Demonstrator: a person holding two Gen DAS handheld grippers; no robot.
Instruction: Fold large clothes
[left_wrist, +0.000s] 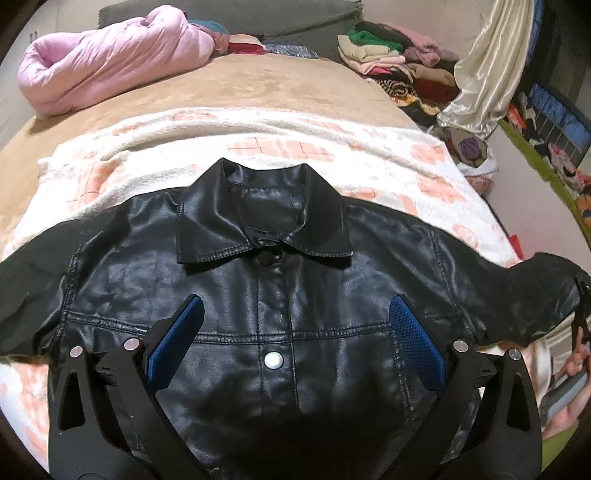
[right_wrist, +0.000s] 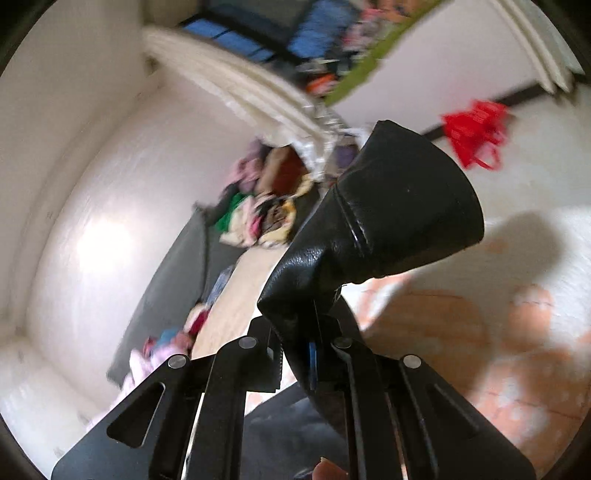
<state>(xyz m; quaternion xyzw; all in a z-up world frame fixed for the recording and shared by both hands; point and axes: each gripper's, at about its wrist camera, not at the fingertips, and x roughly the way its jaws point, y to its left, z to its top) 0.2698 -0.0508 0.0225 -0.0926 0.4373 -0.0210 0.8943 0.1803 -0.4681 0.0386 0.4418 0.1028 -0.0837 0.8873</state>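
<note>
The left tool (left_wrist: 295, 332) is hovering with its blue-padded fingers (left_wrist: 417, 343) spread wide over the chest of a black jacket (left_wrist: 229, 280), gripping nothing. The jacket is lying face up and buttoned on a fluffy white blanket (left_wrist: 332, 147) with peach squares, its glossy leather-like front creased and stitched, a silver snap (left_wrist: 273, 360) sitting between the fingers and the collar (left_wrist: 266, 210) lying at 12 o'clock. The blanket is covering a tan bed (left_wrist: 258, 85). Farther off, a pink quilted bundle (left_wrist: 110, 59) is slumping at 10 o'clock, folded clothes (left_wrist: 388, 55) are piling up at 1 o'clock, and a shiny cream curtain (left_wrist: 491, 70) is hanging beside them.

At 3 o'clock the right tool (right_wrist: 301, 354) is pinching the jacket's right sleeve (right_wrist: 388, 214) with its fingers closed tight on the grainy material, and the flared cuff is rising in front of the blurred room, hiding part of the clothes heap behind.
</note>
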